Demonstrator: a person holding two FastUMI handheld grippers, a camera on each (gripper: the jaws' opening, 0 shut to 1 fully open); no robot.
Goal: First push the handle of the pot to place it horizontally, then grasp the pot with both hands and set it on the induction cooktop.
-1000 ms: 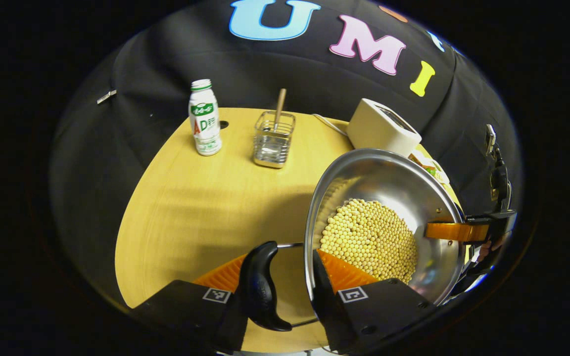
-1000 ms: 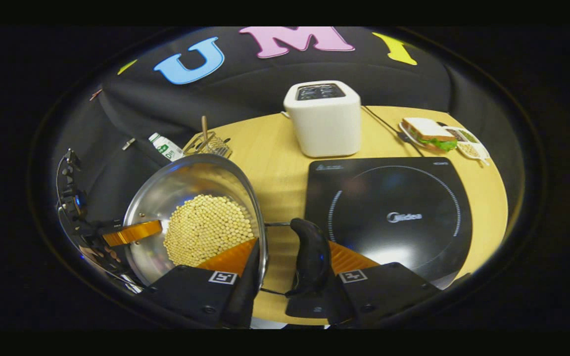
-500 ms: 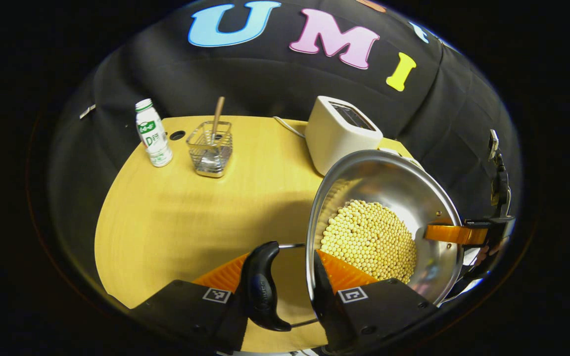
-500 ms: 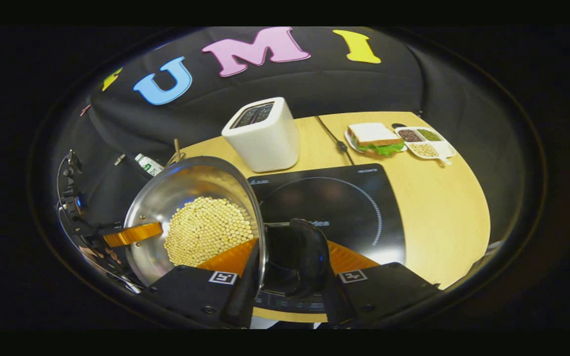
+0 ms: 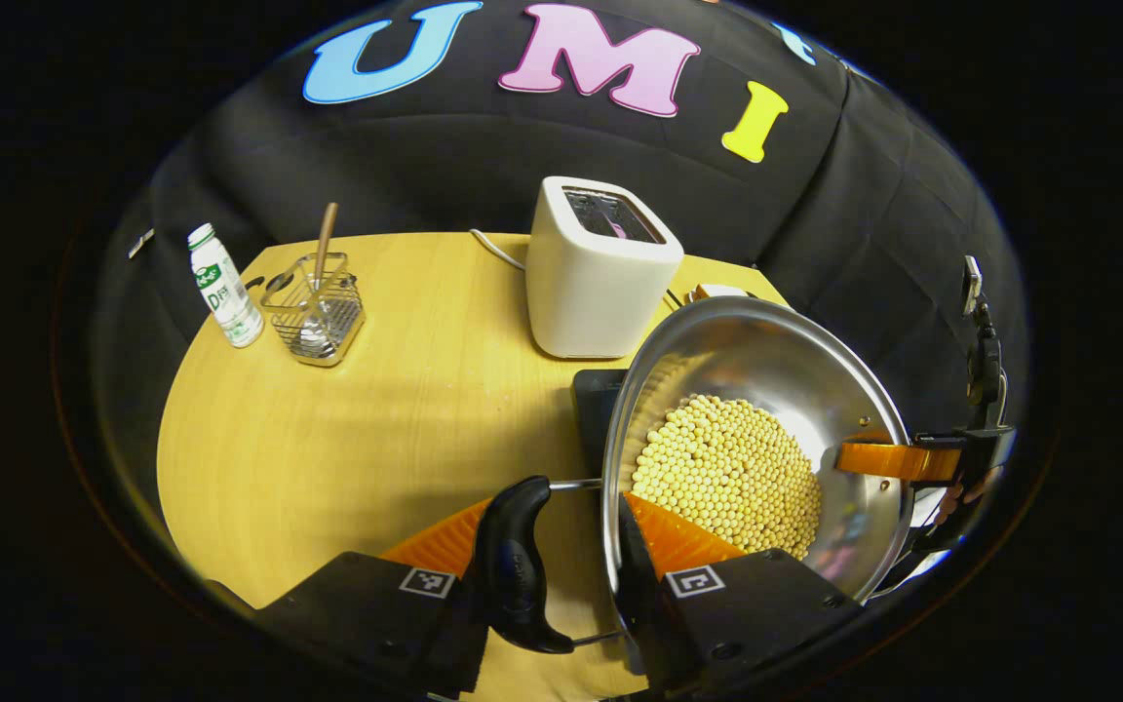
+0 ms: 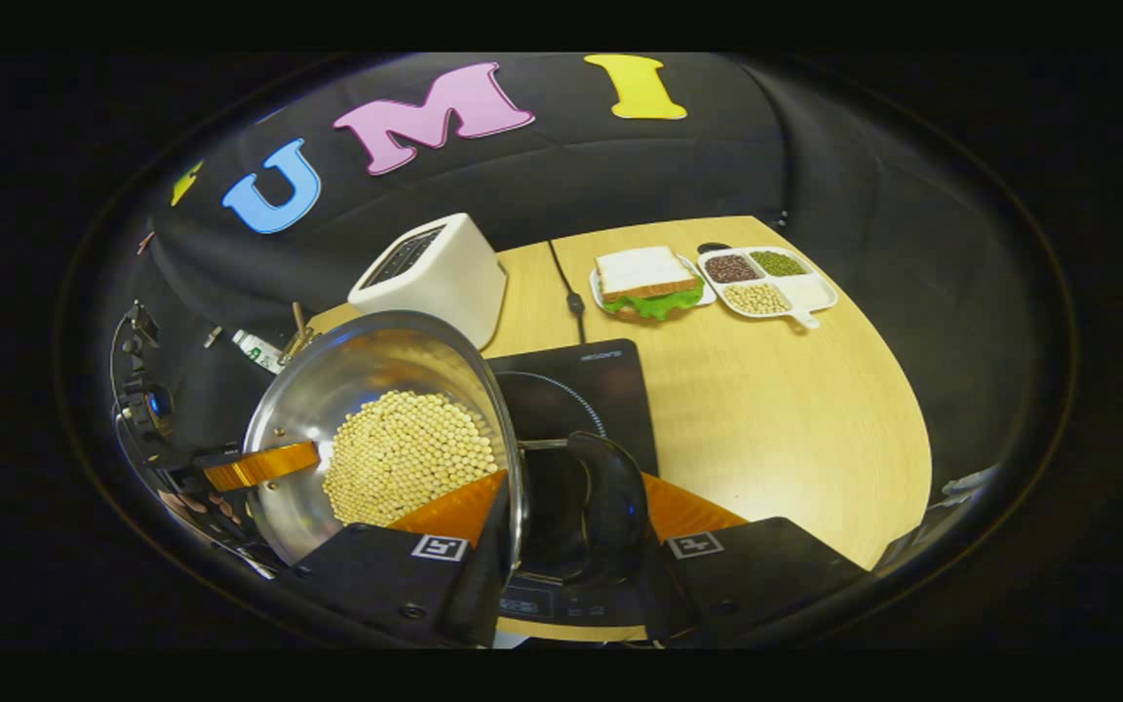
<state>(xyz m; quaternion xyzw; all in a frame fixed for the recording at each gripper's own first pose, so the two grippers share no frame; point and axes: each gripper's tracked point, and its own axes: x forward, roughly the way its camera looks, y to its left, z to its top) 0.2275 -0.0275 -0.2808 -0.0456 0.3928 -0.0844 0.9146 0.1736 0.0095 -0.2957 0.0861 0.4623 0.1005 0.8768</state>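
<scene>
A steel pot (image 5: 766, 361) full of pale yellow beans (image 5: 727, 473) hangs above the wooden table (image 5: 357, 429), held by both grippers. In the left gripper view my left gripper (image 5: 566, 551) is shut across the pot's rim and its black side handle (image 5: 515, 565); the right gripper (image 5: 898, 458) grips the far rim. In the right gripper view my right gripper (image 6: 571, 517) is shut on the other black handle (image 6: 610, 502), one finger inside the pot (image 6: 367, 366). The black induction cooktop (image 6: 610, 385) lies right under this handle and the pot; its corner (image 5: 593, 405) peeks past the rim.
A white toaster (image 5: 600, 268) stands behind the cooktop, with its cord running back. At the far left are a milk bottle (image 5: 223, 299) and a wire basket (image 5: 318, 314) holding a wooden utensil. A sandwich plate (image 6: 649, 283) and a divided dish (image 6: 766, 278) sit at the far right.
Both grippers have carried the pot sideways to the right across the table. The cooktop, earlier off to the right of the pot, now lies under it.
</scene>
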